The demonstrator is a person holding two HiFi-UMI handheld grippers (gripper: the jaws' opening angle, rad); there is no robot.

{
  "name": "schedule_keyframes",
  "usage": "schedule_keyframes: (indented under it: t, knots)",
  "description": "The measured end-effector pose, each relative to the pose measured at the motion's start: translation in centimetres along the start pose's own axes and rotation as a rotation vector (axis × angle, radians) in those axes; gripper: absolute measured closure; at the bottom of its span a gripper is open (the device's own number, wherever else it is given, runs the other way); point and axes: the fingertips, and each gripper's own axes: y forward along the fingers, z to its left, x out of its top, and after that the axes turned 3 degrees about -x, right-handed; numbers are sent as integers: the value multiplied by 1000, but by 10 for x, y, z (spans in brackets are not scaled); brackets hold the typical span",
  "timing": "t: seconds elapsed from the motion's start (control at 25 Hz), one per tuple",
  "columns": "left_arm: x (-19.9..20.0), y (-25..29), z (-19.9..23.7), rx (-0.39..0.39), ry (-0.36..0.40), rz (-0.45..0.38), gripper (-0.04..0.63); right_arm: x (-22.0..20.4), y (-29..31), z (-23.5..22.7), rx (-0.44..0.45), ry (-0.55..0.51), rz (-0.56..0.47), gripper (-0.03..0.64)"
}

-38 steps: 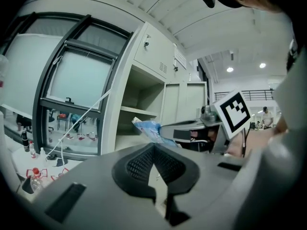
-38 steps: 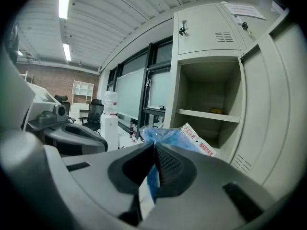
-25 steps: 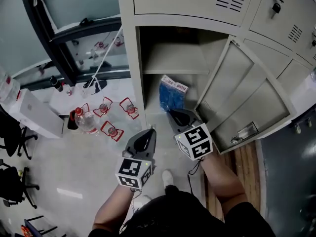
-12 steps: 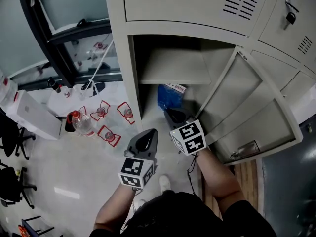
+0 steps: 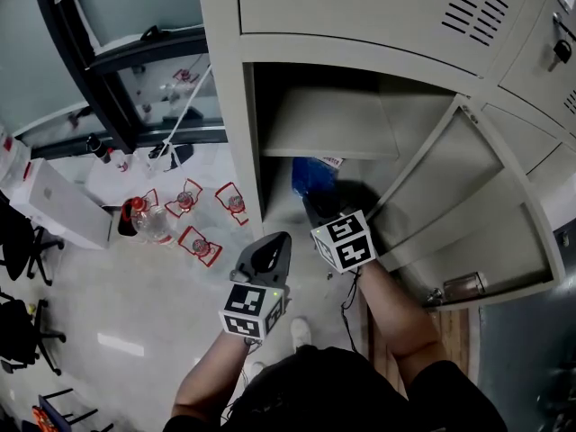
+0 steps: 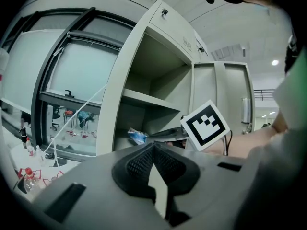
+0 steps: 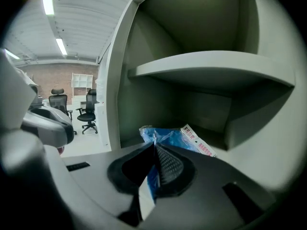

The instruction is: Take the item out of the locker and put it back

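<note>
The blue plastic packet (image 5: 312, 175) with a white printed label is pinched at its near edge by my right gripper (image 5: 318, 207), which is shut on it. The packet reaches into the lower compartment of the open locker (image 5: 232, 151), below the shelf (image 5: 328, 124). In the right gripper view the packet (image 7: 169, 139) sticks out past the closed jaws (image 7: 154, 145) toward the locker's back wall. My left gripper (image 5: 273, 241) hangs outside the locker, left of the right one, shut and empty. The left gripper view shows its closed tips (image 6: 152, 145) and the packet (image 6: 137, 136) beyond.
The locker door (image 5: 468, 205) stands swung open to the right. On the floor at left are a plastic bottle (image 5: 148, 224), several red-and-white items (image 5: 200, 241) and a white box (image 5: 58, 207). Black office chairs (image 5: 18, 241) stand at the far left.
My right gripper has carried the blue packet farther into the lower compartment, so less of it shows. The left gripper has followed a little toward the locker.
</note>
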Motion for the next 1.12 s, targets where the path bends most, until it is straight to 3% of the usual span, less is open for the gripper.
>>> schedule_keyframes:
  t: [0.96, 1.12]
  knots:
    - [-16, 1, 15, 1, -27, 44, 592, -35, 44, -2, 1, -37, 147, 604]
    - [-17, -2, 15, 1, -28, 43, 592, -38, 47, 0, -9, -66, 146, 574]
